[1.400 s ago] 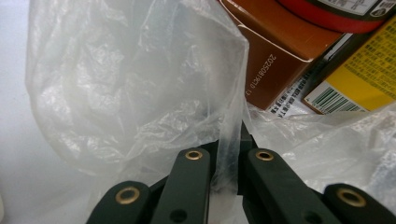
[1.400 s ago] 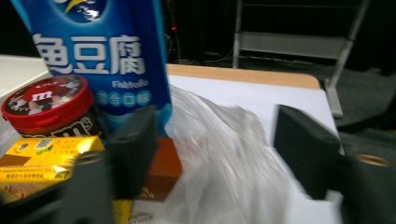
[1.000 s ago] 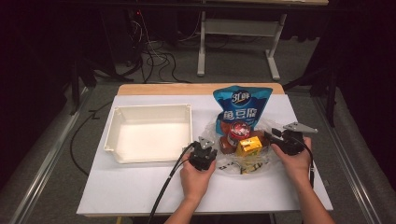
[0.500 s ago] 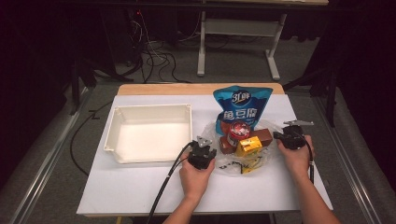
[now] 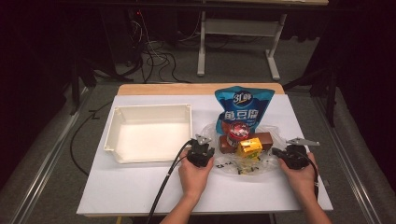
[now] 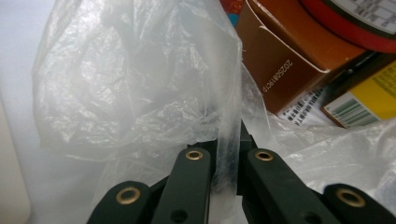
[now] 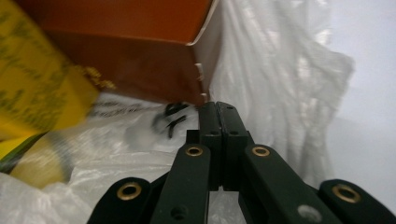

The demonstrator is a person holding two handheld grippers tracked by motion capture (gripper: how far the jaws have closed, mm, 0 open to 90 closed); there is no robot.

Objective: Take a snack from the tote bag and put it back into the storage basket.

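A clear plastic bag (image 5: 261,165) lies spread on the white table under a brown box (image 5: 264,139), a yellow carton (image 5: 248,147) and a red-lidded can (image 5: 238,130). My left gripper (image 5: 201,150) sits at the bag's left edge. In the left gripper view it (image 6: 229,140) is shut on a strip of the bag's film (image 6: 140,84), with the brown box (image 6: 280,56) just beyond. My right gripper (image 5: 286,154) is at the bag's right edge. Its jaws (image 7: 217,109) are pressed together against the film (image 7: 280,84) below the brown box (image 7: 116,42); no film shows between them.
A blue snack pouch (image 5: 245,105) lies behind the bag. An empty white tray (image 5: 152,107) stands left of the left gripper. The table (image 5: 140,191) has bare white surface in front of the hands. The left gripper's cable (image 5: 163,186) runs off the front edge.
My right gripper has drawn back toward the person and slightly right. The left gripper has stayed almost where it was at the bag's left edge.
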